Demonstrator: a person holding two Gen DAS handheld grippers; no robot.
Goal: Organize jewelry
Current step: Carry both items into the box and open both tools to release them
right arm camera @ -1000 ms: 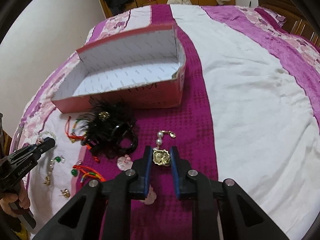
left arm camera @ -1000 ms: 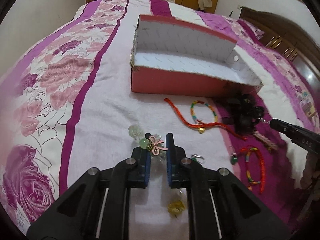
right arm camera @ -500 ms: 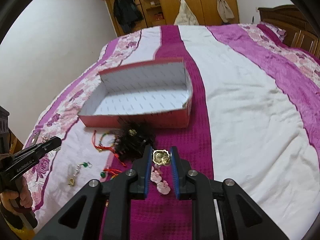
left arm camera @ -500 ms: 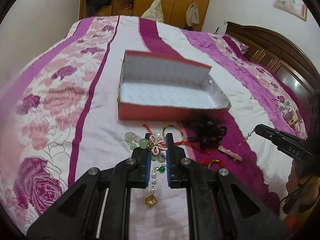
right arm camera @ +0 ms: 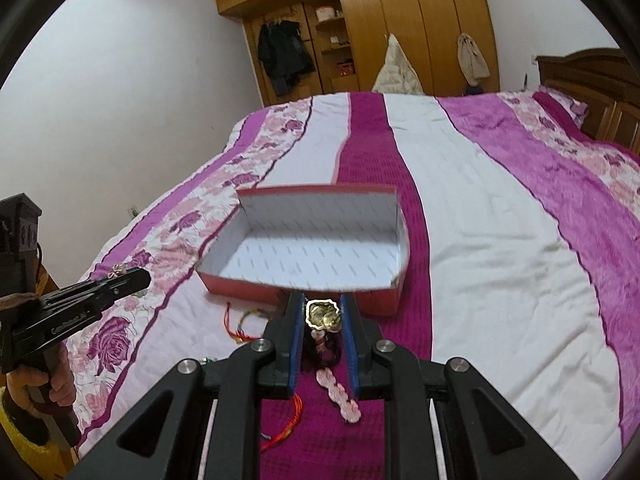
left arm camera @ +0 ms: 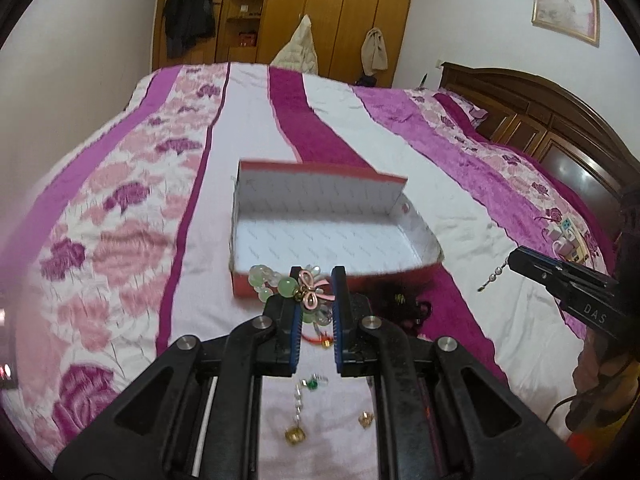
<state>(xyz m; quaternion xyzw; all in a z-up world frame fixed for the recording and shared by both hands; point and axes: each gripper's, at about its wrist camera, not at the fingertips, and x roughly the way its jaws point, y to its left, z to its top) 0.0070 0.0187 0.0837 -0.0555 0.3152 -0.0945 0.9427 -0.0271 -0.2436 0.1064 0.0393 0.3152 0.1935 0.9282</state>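
Left gripper [left arm camera: 316, 292] pinched green bead bracelet [left arm camera: 280, 286] at fingertips; right gripper [right arm camera: 322, 316] clamped gold pendant [right arm camera: 322, 314]; both before red box [left arm camera: 332, 240].

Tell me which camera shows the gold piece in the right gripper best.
The right wrist view: the gold piece sits close up in the right gripper. The left wrist view shows only its pearl chain dangling, small and distant.

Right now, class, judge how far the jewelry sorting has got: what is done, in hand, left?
Done: nothing; the red box is empty. In hand: left gripper holds a green bead bracelet, right gripper a gold pendant. Left: woven bracelet, earrings, black feather clip on the bed.
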